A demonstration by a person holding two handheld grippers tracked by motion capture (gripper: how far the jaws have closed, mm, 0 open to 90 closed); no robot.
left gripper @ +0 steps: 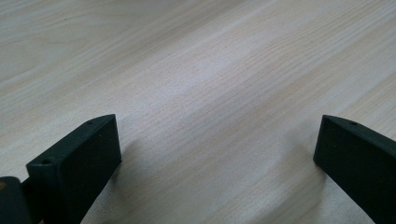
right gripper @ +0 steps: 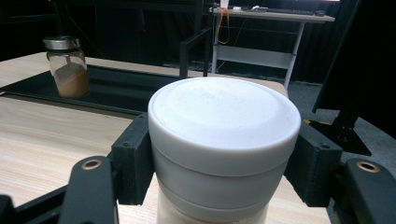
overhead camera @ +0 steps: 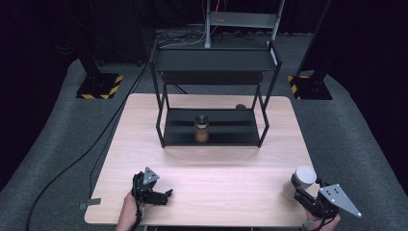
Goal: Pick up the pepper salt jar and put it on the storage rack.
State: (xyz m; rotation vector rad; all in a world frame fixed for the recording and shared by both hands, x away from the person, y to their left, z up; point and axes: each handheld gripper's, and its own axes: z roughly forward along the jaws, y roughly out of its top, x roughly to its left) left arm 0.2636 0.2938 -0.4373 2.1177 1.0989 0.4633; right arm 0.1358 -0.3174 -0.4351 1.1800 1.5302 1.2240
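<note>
Where clamped, smooth round white jar (right gripper: 224, 140), woodgrain table (left gripper: 210, 70)

**Three cameras, one wooden table**

The wooden table (overhead camera: 211, 163) is seen from above its near edge in the high view, looking forward and down towards the black shelf rack (overhead camera: 211, 96). The tabletop (left gripper: 210, 84) is viewed at very close range, obliquely downward, in the left gripper view. From the table's near right corner, the rack (right gripper: 121, 88) and its spice jar (right gripper: 67, 65) are faced nearly level in the right gripper view; both are shared with the high view.
</note>
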